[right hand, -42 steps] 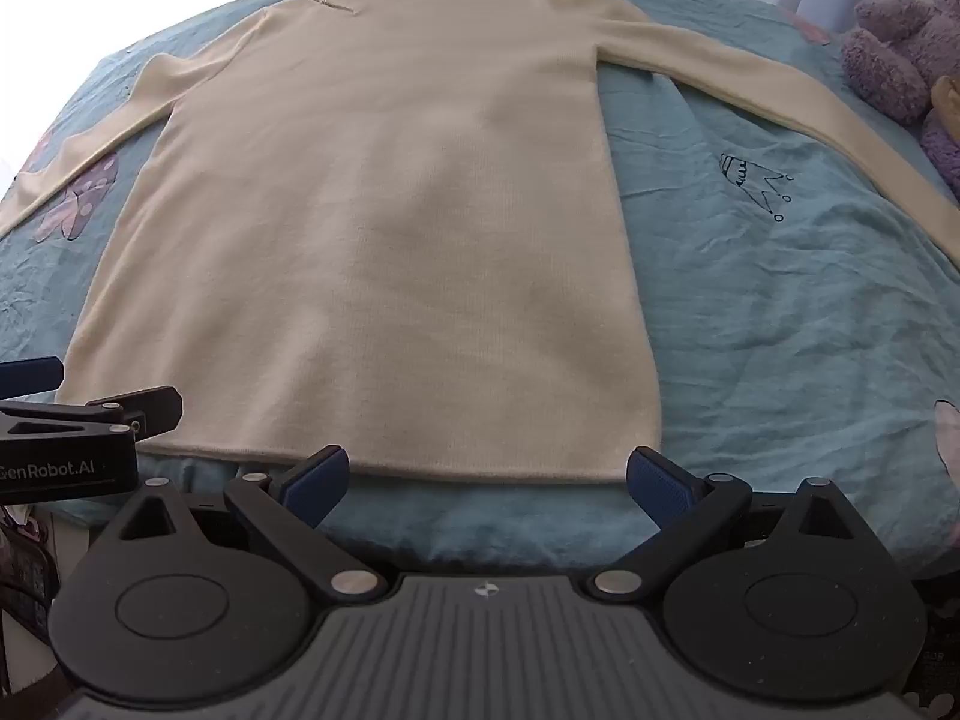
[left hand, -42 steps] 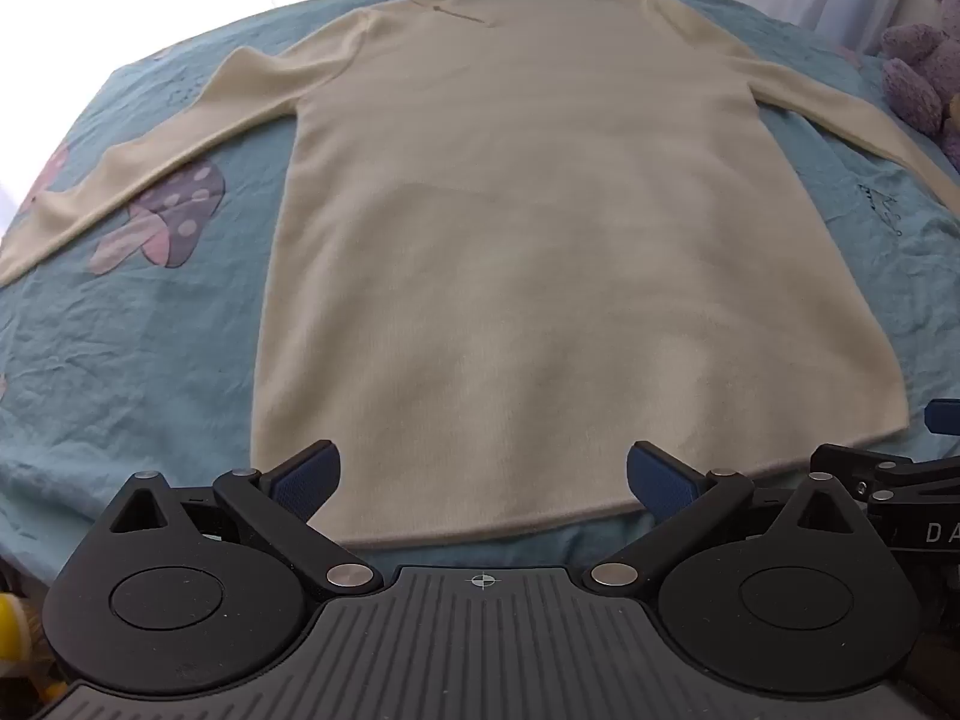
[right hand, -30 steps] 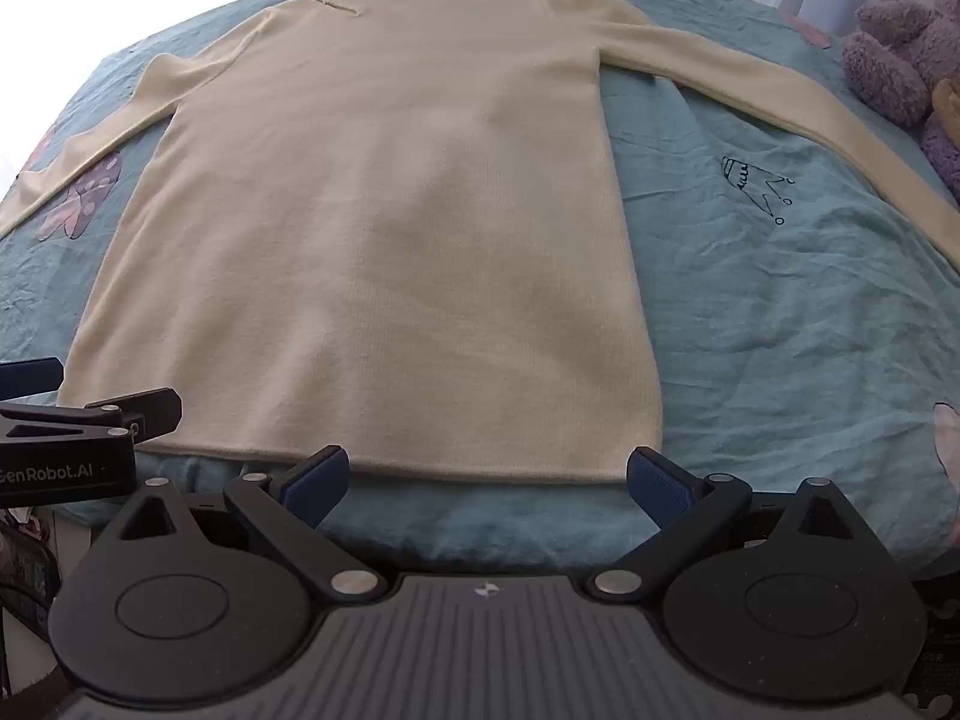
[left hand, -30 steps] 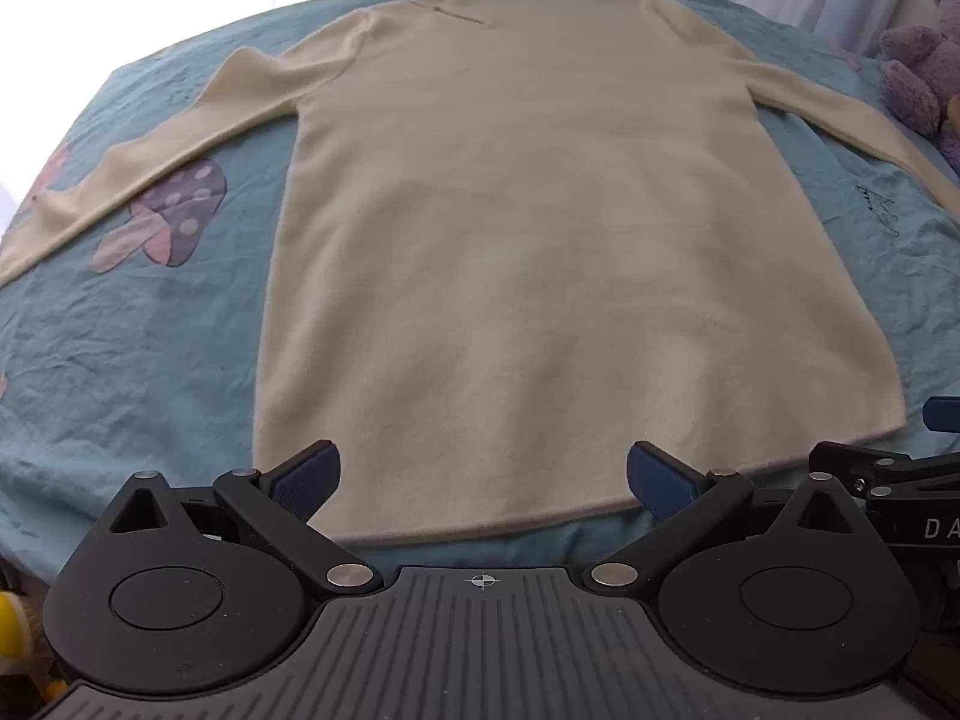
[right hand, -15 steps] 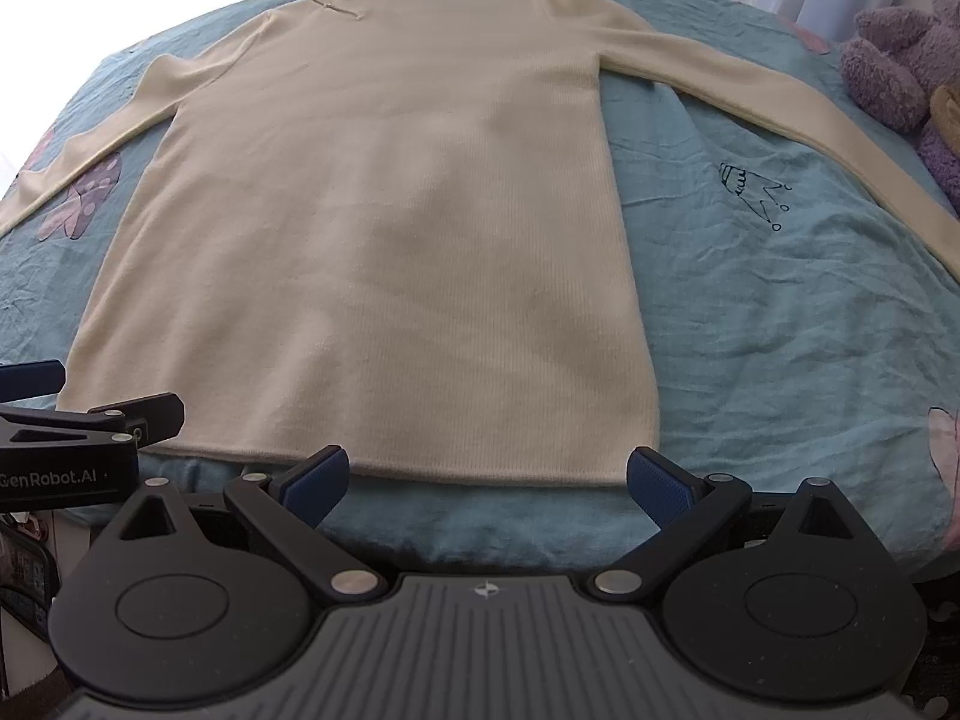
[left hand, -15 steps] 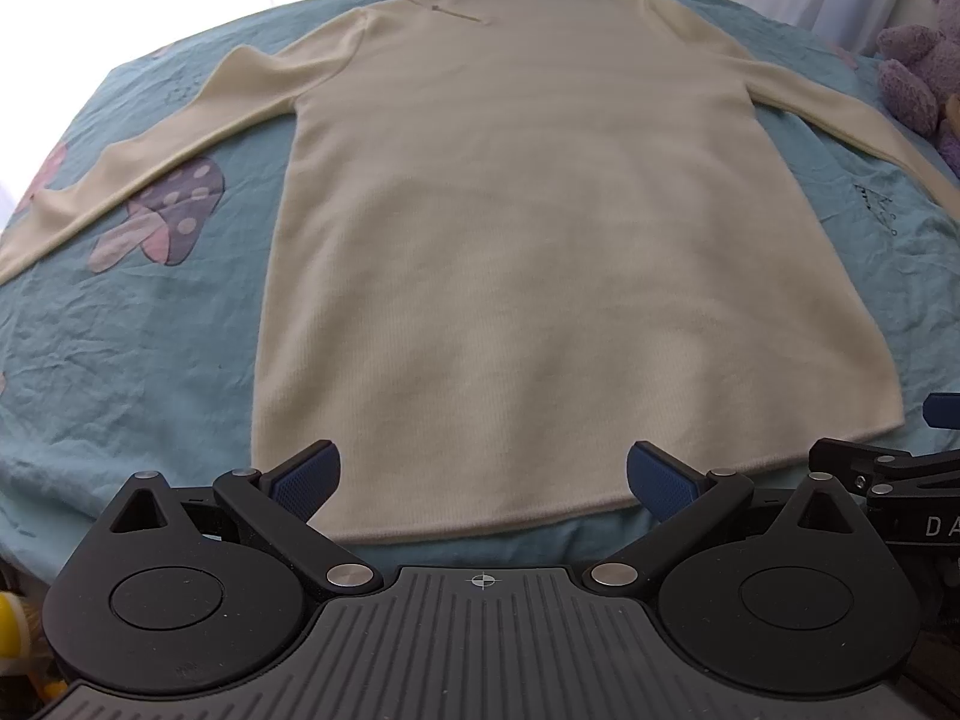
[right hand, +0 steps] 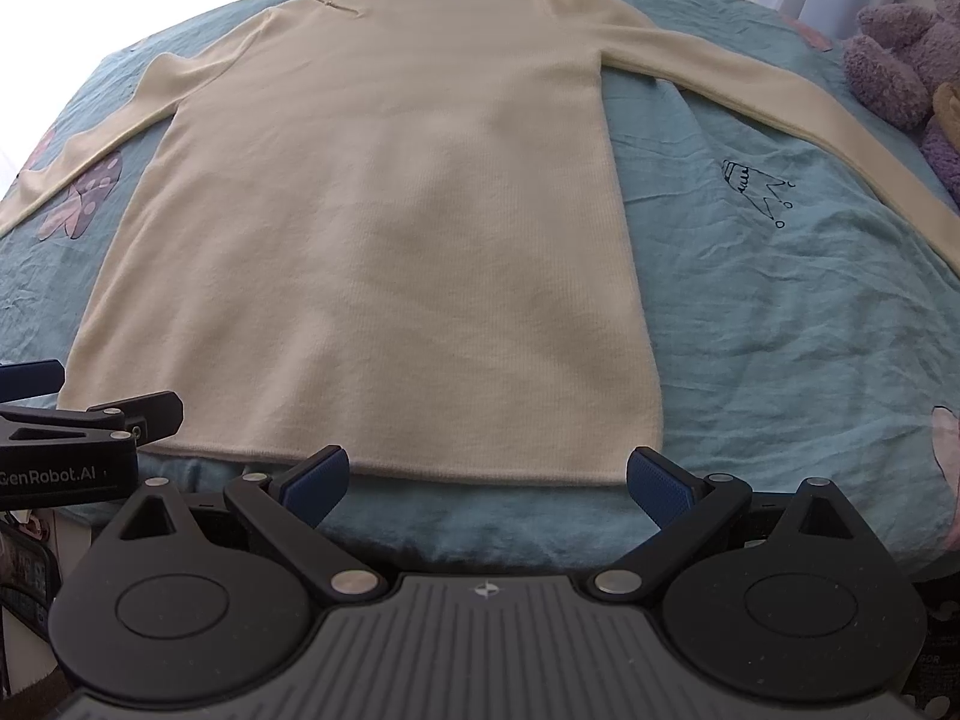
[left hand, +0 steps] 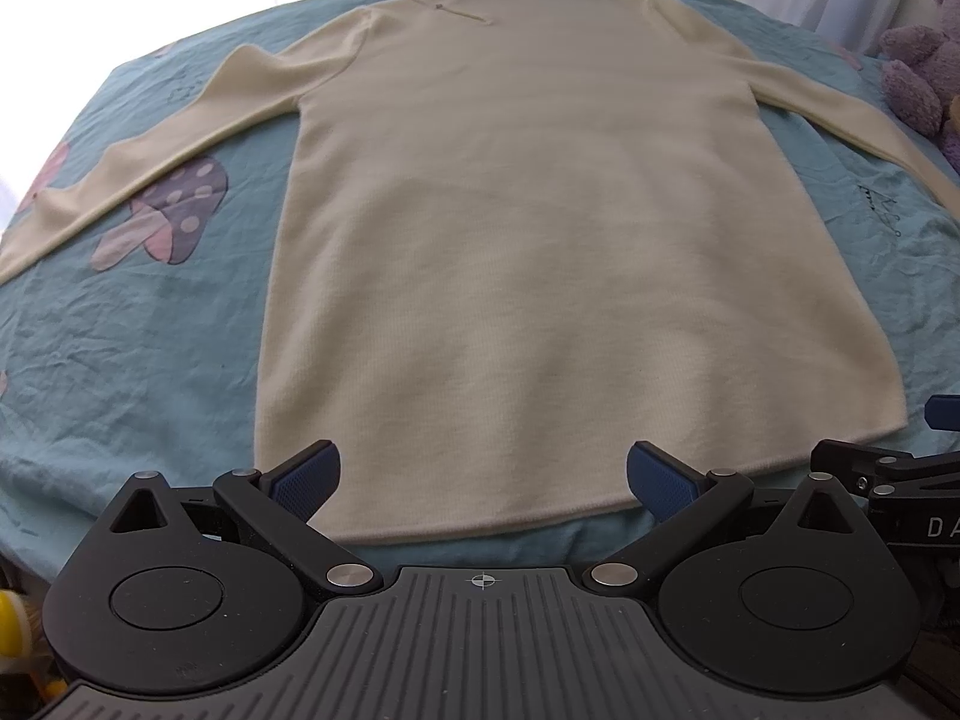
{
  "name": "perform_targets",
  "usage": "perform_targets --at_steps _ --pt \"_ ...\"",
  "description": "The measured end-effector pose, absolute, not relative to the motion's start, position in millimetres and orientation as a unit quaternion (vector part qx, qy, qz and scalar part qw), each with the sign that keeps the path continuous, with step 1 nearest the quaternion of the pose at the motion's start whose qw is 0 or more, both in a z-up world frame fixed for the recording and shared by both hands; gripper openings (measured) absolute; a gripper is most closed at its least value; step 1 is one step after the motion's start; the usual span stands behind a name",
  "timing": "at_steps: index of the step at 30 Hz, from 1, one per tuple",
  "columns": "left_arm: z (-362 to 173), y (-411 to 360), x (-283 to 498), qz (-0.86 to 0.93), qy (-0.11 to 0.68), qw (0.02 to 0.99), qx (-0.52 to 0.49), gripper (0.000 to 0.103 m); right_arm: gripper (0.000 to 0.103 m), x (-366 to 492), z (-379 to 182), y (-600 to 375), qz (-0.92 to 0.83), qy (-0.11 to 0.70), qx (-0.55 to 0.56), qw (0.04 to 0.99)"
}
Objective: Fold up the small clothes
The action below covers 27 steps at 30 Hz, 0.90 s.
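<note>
A cream long-sleeved knit dress (left hand: 510,228) lies flat and unfolded on the bed, neck far, hem near, both sleeves spread out to the sides; it also shows in the right wrist view (right hand: 384,240). My left gripper (left hand: 483,477) is open and empty, hovering just short of the hem's left half. My right gripper (right hand: 487,474) is open and empty, just short of the hem's right corner. Each gripper shows at the edge of the other's view.
The bed has a wrinkled teal sheet (right hand: 780,312) with a mushroom print (left hand: 162,210) at the left and a crown drawing (right hand: 753,186) at the right. Purple plush toys (right hand: 894,66) sit at the far right. White curtains hang behind.
Both views have shifted very slightly toward the dress. The dress has not moved and both grippers stay open.
</note>
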<state>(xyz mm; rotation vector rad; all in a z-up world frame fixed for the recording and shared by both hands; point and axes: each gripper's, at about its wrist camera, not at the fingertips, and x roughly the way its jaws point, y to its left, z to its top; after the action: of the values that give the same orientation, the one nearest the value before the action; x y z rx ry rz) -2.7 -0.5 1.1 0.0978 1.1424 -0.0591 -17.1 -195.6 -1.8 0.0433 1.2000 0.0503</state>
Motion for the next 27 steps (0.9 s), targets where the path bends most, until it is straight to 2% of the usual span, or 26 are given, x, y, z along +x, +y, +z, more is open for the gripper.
perform_targets --at_steps 27 --pt "-1.9 0.9 -1.2 -0.026 0.544 0.838 0.043 0.103 0.099 -17.7 -4.4 -196.1 0.022 0.565 0.025 0.824"
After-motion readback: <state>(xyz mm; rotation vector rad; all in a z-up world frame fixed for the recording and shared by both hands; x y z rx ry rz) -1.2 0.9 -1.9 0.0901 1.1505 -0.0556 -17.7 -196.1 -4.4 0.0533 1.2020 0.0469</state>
